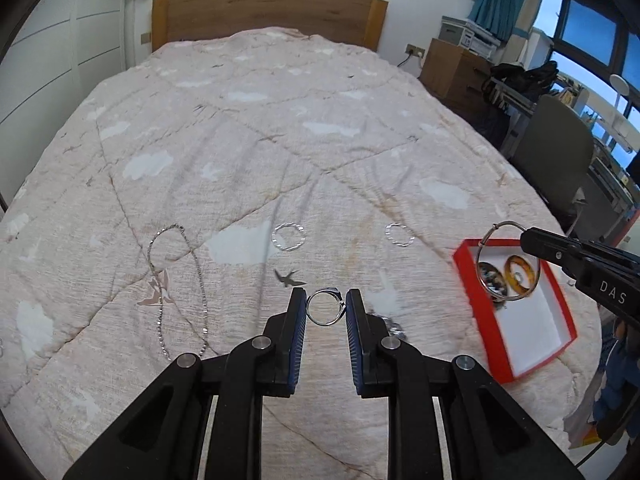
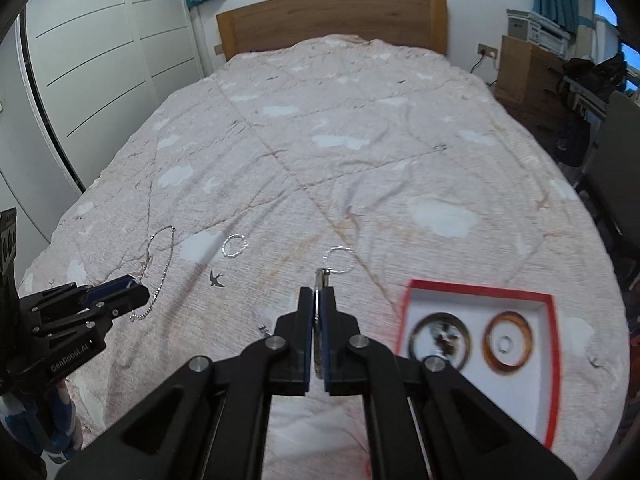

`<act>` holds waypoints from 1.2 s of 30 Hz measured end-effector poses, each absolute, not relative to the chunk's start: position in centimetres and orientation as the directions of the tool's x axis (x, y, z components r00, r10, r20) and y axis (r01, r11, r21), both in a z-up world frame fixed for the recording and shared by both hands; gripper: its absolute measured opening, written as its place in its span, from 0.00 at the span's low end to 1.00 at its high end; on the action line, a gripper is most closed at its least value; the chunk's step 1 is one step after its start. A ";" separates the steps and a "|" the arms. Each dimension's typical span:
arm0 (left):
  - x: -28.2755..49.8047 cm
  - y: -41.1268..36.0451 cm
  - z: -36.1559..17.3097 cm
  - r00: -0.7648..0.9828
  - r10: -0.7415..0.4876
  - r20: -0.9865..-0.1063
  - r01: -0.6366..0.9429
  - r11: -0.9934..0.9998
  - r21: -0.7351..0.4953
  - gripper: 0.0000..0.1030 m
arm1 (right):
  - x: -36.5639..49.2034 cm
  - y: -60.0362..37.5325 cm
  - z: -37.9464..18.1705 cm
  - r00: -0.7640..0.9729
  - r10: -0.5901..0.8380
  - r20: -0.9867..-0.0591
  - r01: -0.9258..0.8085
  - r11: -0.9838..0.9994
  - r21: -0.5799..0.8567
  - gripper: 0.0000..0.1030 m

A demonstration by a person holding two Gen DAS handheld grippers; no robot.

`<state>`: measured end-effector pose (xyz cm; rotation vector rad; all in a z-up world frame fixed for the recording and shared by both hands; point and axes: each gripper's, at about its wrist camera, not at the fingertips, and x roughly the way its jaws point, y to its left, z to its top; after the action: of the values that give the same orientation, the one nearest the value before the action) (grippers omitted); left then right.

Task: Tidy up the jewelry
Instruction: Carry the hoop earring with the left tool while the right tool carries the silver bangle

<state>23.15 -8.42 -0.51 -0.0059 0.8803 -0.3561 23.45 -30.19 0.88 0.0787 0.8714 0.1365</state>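
My left gripper (image 1: 326,306) is shut on a silver ring (image 1: 325,307) and holds it above the pink quilt; it also shows in the right wrist view (image 2: 132,294). My right gripper (image 2: 319,294) is shut on a large silver hoop (image 1: 509,260), seen edge-on between the pads (image 2: 319,320), above the left edge of the red box (image 1: 558,344). The box (image 2: 550,360) holds a dark bangle (image 2: 440,338) and an amber bangle (image 2: 508,340). Two thin silver hoops (image 1: 288,236) (image 1: 400,235) and a silver chain (image 1: 180,288) lie on the quilt.
The quilt (image 1: 260,120) covers a bed with a wooden headboard (image 1: 268,12). A chair (image 1: 560,152) and cluttered desk stand to the right. White wardrobe doors (image 2: 100,80) are on the left. A small silver piece (image 1: 394,326) lies by the left gripper.
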 end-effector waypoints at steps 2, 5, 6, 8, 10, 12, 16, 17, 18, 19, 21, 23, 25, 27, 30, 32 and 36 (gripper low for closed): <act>22.1 -9.4 0.3 0.584 -0.322 -0.745 0.320 0.935 -0.154 0.19 | 22.0 -31.6 1.9 0.650 0.130 -0.749 -0.069 0.991 0.112 0.03; 20.6 -11.4 1.3 0.574 -0.353 -0.739 0.350 0.922 -0.168 0.19 | 20.0 -34.0 3.1 0.665 0.096 -0.740 -0.036 0.995 0.097 0.03; 20.3 -12.1 1.5 0.570 -0.360 -0.738 0.359 0.918 -0.170 0.19 | 19.4 -34.9 3.5 0.668 0.088 -0.739 -0.023 0.995 0.098 0.03; 19.5 -13.7 1.8 0.560 -0.377 -0.738 0.383 0.907 -0.173 0.19 | 18.3 -36.4 4.0 0.673 0.074 -0.736 -0.001 0.995 0.100 0.03; 18.9 -15.4 1.8 0.545 -0.395 -0.740 0.409 0.895 -0.177 0.19 | 17.3 -38.0 4.4 0.677 0.057 -0.733 0.018 0.995 0.094 0.03; 18.5 -17.3 1.7 0.528 -0.409 -0.744 0.432 0.884 -0.179 0.19 | 16.8 -39.0 4.4 0.676 0.052 -0.735 0.030 0.995 0.098 0.03; 18.0 -21.0 0.9 0.489 -0.436 -0.756 0.468 0.862 -0.195 0.19 | 15.9 -41.2 3.6 0.669 0.053 -0.742 0.050 0.992 0.116 0.03; 17.9 -22.2 0.5 0.477 -0.437 -0.763 0.478 0.857 -0.192 0.19 | 15.8 -41.7 3.3 0.665 0.056 -0.745 0.053 0.991 0.122 0.03; 17.7 -23.0 0.1 0.469 -0.437 -0.767 0.485 0.854 -0.190 0.19 | 15.8 -42.2 2.8 0.661 0.059 -0.748 0.057 0.990 0.128 0.03; 17.7 -24.0 -0.4 0.457 -0.439 -0.773 0.492 0.849 -0.191 0.19 | 15.7 -42.6 2.4 0.657 0.063 -0.752 0.059 0.989 0.135 0.03; 17.6 -25.4 -1.2 0.436 -0.442 -0.784 0.504 0.842 -0.194 0.19 | 15.6 -43.4 1.5 0.646 0.073 -0.760 0.065 0.987 0.149 0.03; 17.5 -27.1 -2.2 0.414 -0.442 -0.796 0.519 0.833 -0.193 0.19 | 15.4 -44.2 0.5 0.633 0.083 -0.770 0.071 0.984 0.164 0.03; 17.6 -28.2 -3.0 0.395 -0.443 -0.805 0.526 0.827 -0.197 0.19 | 15.3 -44.9 -0.8 0.617 0.095 -0.781 0.077 0.981 0.179 0.03; 17.8 -29.4 -4.1 0.377 -0.442 -0.814 0.529 0.824 -0.202 0.19 | 15.4 -45.5 -1.9 0.603 0.103 -0.791 0.082 0.978 0.190 0.03; 18.0 -30.7 -5.5 0.355 -0.431 -0.829 0.527 0.825 -0.204 0.19 | 15.5 -46.9 -3.9 0.577 0.114 -0.809 0.101 0.973 0.209 0.03; 18.2 -31.3 -6.4 0.340 -0.424 -0.839 0.526 0.826 -0.205 0.19 | 15.5 -48.0 -5.2 0.562 0.113 -0.820 0.122 0.968 0.217 0.03; 18.7 -32.2 -7.7 0.322 -0.406 -0.855 0.525 0.828 -0.195 0.19 | 15.5 -50.4 -7.2 0.539 0.117 -0.835 0.165 0.957 0.240 0.03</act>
<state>18.67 -32.24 -7.73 0.1258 1.0821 -0.6130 15.48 -50.36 -7.23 0.3069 1.0061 -0.0292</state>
